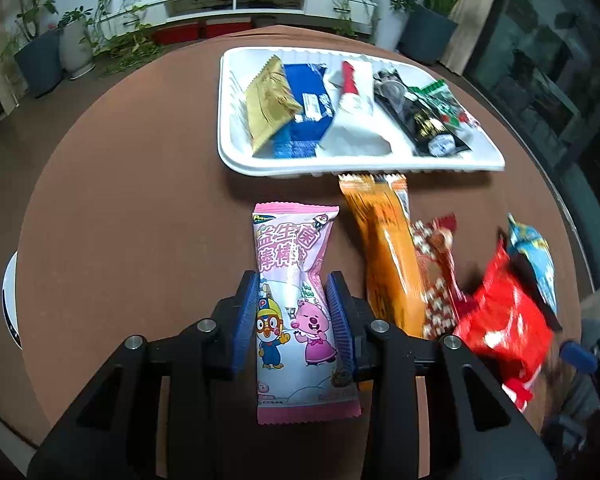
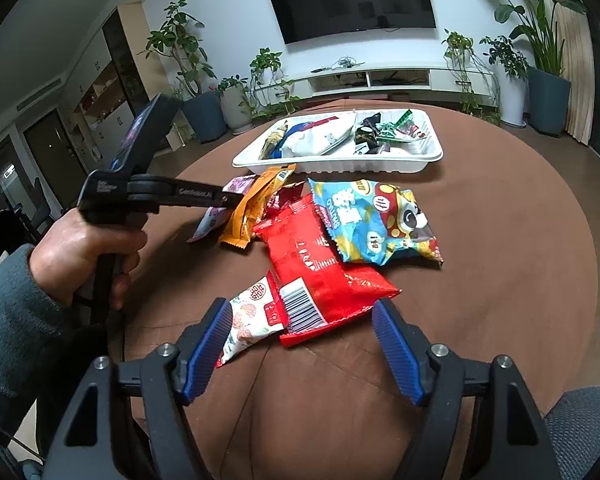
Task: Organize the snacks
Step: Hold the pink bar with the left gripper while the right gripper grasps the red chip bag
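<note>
My left gripper (image 1: 294,280) is shut on a pink cartoon snack packet (image 1: 294,300), squeezing its middle just above the brown table. A white tray (image 1: 236,152) beyond it holds gold, blue, white, black and green packets. An orange packet (image 1: 388,256), a red-and-white patterned packet (image 1: 436,280) and a red bag (image 1: 504,316) lie to the right. In the right wrist view my right gripper (image 2: 302,312) is open over the red bag (image 2: 320,276), with a small white strawberry packet (image 2: 248,320) at its left finger. A blue bag (image 2: 376,220) lies beyond. The left gripper (image 2: 232,200) shows there too.
The round brown table (image 1: 120,200) fills both views. The tray (image 2: 340,164) sits at its far side. Potted plants, a low white TV shelf and a wall TV stand behind. A grey chair edge shows at the lower right of the right wrist view.
</note>
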{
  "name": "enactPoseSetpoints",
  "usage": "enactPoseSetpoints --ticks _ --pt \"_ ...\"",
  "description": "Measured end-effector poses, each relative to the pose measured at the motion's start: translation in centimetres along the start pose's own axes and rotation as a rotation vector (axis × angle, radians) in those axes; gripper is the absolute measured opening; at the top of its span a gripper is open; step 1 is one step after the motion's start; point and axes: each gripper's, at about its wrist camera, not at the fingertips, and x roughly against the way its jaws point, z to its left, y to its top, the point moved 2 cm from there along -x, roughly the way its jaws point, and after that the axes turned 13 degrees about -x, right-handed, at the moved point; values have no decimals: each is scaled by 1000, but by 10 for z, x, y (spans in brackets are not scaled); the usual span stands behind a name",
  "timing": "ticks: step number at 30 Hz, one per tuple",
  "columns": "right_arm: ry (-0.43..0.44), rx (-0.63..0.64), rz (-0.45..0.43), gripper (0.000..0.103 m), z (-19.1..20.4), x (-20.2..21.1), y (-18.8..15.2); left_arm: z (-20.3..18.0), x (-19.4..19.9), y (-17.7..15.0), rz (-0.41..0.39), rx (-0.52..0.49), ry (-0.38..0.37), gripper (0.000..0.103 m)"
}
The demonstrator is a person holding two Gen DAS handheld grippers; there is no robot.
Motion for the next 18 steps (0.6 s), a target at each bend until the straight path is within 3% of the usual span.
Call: enactPoseSetpoints --ticks 6,12,18 --pt "12 -9 26 68 -1 -2 13 -2 16 -25 -4 0 -30 31" --pt "80 19 85 64 15 -14 31 -3 31 -47 -15 18 -55 31" --pt "17 79 124 64 21 -39 41 -6 37 -56 -14 10 -56 31"
